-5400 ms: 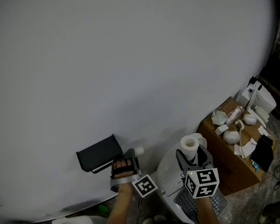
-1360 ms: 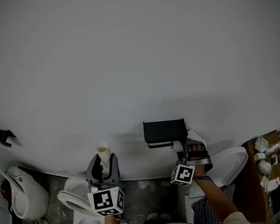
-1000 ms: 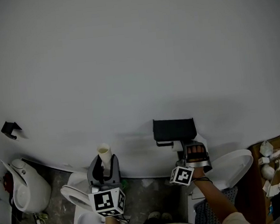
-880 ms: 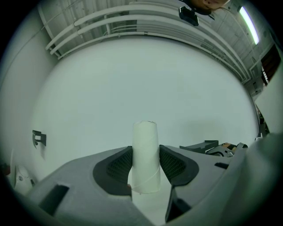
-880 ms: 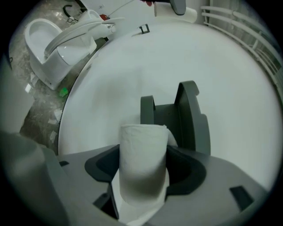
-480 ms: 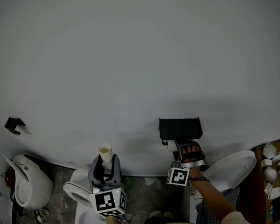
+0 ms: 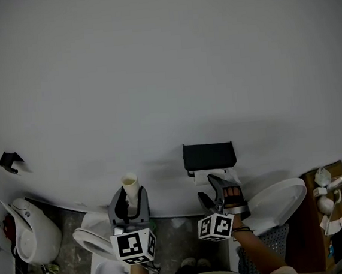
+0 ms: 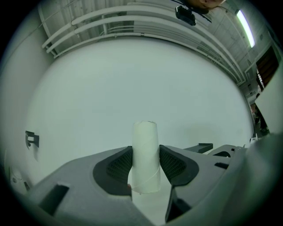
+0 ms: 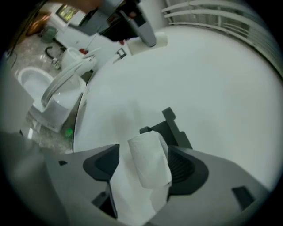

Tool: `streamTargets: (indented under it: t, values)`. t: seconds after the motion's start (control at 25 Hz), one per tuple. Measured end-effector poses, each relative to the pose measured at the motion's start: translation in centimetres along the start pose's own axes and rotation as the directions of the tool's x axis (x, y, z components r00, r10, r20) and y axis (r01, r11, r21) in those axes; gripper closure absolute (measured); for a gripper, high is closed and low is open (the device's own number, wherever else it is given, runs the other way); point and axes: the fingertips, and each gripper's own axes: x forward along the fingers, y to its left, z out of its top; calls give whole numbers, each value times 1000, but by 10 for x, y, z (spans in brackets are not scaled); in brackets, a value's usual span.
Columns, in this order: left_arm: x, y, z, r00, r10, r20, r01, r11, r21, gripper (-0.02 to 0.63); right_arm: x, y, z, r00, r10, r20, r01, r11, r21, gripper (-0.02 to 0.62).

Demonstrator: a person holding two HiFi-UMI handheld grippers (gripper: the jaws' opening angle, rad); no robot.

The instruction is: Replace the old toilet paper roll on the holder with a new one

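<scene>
Your left hand-held gripper [image 8: 146, 163] is grey, its ribbed pads [image 8: 118, 165] black; its cube [image 7: 134, 246] carries black-and-white square markers; the cardboard tube [image 8: 146, 150] you see there is pale cream; the paper roll [image 9: 150, 159] is white; the holder [image 7: 209, 156] is black against a plain grey-white wall [image 7: 165, 74]; the toilet [image 7: 103, 272] is white; the floor [image 7: 175, 244] is mottled grey-brown.

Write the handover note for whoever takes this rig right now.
Left gripper: shut on the old cardboard tube, held upright.
Right gripper: jaws have just been opening and now stand wide, with the new roll between them, ungripped.
New roll: under the black holder, seemingly hung there, tail hanging down.
Done: old tube off, new roll apparently on.
Left: draw the right gripper back, check that the roll hangs, discard the tube.
</scene>
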Motion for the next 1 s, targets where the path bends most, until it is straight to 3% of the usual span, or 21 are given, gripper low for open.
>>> streamTargets:
  t: [0.08, 0.12, 0.2, 0.32, 0.44, 0.64, 0.76, 1.0]
  values:
    - [5, -9, 4, 1000, -18, 5, 18, 1000, -10, 414, -16, -11, 1, 999, -3, 43, -5, 983, 185, 299]
    - [8, -14, 5, 1000, -27, 7, 27, 1000, -15, 414, -24, -18, 0, 998, -11, 61, -7, 958, 286, 324]
    - [12, -22, 9, 999, -42, 9, 43, 999, -22, 414, -39, -38, -4, 995, -43, 91, -6, 876, 482, 365]
    - [20, -35, 16, 997, -69, 27, 70, 996, -46, 414, -57, -70, -14, 986, -120, 116, 5, 718, 696, 413]
    - [27, -48, 24, 994, -98, 46, 101, 993, -68, 414, -72, -100, -23, 971, -209, 116, 32, 593, 805, 451]
    - [35, -63, 34, 990, -127, 62, 132, 988, -82, 414, -87, -133, -39, 946, -311, 88, 67, 456, 887, 503]
    - [37, -68, 37, 988, -139, 68, 145, 986, -78, 414, -91, -143, -48, 937, -341, 71, 83, 417, 905, 534]
    - [37, -68, 39, 989, -135, 68, 139, 988, -73, 414, -95, -154, -57, 927, -373, 40, 126, 410, 904, 568]
